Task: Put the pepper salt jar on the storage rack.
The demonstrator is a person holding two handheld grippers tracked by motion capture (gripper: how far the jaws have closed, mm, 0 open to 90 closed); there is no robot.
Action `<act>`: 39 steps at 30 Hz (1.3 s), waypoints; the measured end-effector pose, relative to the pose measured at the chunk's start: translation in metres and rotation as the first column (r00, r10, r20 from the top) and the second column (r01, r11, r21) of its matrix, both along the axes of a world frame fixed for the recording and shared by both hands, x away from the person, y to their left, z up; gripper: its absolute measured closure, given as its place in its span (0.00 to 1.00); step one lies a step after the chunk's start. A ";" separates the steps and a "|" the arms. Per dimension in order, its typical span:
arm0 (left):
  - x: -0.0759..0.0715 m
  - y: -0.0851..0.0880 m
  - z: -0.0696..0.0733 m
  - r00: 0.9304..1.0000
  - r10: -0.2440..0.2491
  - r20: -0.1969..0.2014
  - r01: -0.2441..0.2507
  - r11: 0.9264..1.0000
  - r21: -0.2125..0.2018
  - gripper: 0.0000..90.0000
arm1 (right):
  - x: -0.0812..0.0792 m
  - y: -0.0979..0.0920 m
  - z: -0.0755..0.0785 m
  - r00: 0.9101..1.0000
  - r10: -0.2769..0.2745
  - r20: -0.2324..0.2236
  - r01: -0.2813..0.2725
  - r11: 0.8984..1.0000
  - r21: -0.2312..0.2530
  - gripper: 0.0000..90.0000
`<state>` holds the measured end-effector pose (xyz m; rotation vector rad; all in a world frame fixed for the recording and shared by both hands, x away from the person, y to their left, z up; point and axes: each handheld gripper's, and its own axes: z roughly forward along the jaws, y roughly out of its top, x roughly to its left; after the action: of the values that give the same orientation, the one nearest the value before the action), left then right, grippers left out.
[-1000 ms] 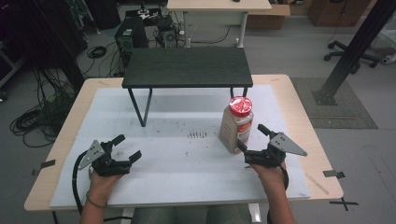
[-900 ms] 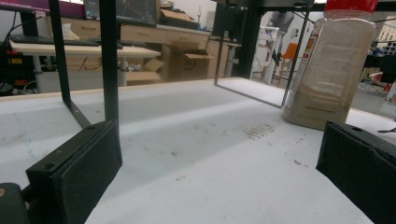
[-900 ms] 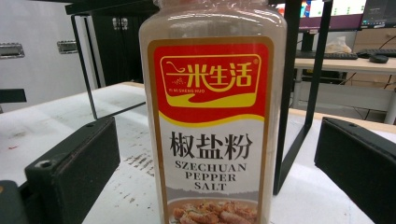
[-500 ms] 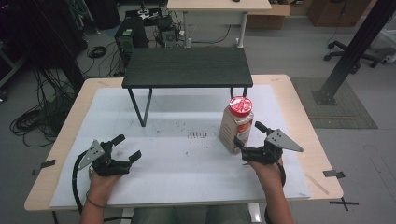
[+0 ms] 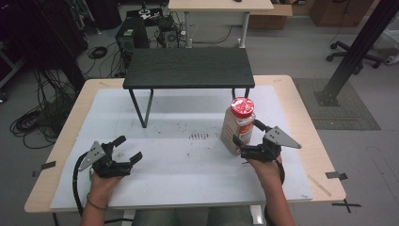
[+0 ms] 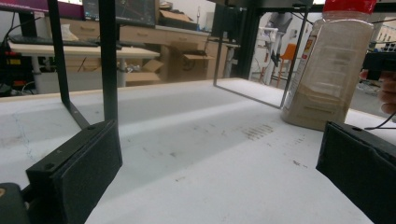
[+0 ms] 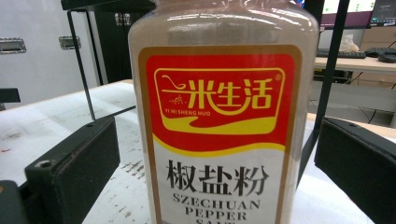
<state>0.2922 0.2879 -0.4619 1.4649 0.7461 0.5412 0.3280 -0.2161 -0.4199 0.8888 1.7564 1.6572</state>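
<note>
Jar (image 5: 237,126) is standing upright on the white mat (image 5: 179,165), right of centre, in front of the black shelf (image 5: 188,67). I'm seeing a clear plastic body packed with pale tan powder under a red cap (image 5: 242,107). Its label (image 7: 217,140) is facing my right gripper (image 5: 248,135): a red panel with yellow characters up top, a white panel below reading "SZECHUAN PEPPER". I'm holding that gripper right at the jar's lower half with its jaws spread wide, one on each side of the body, and gaps are showing on both sides in the right gripper view, so nothing is pinching. My left gripper (image 5: 128,149) is sitting low over the mat's near left part, well apart from the jar, jaws likewise spread and holding nothing
</note>
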 end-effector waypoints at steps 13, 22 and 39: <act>0.000 0.000 0.000 1.000 -0.003 0.001 0.003 1.000 -0.003 0.00 | 0.012 0.009 -0.001 1.000 0.012 -0.012 -0.012 1.000 -0.002 0.00; 0.000 0.000 0.000 1.000 -0.005 0.002 0.005 1.000 -0.005 0.00 | 0.019 0.016 -0.001 1.000 0.015 -0.017 -0.015 1.000 0.000 0.00; 0.000 0.001 0.000 1.000 -0.010 0.003 0.010 1.000 -0.009 0.00 | 0.028 0.023 -0.003 1.000 0.014 -0.013 -0.014 1.000 0.007 0.00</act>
<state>0.2925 0.2886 -0.4618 1.4584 0.7376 0.5318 0.3556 -0.1930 -0.4233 0.8938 1.7702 1.6711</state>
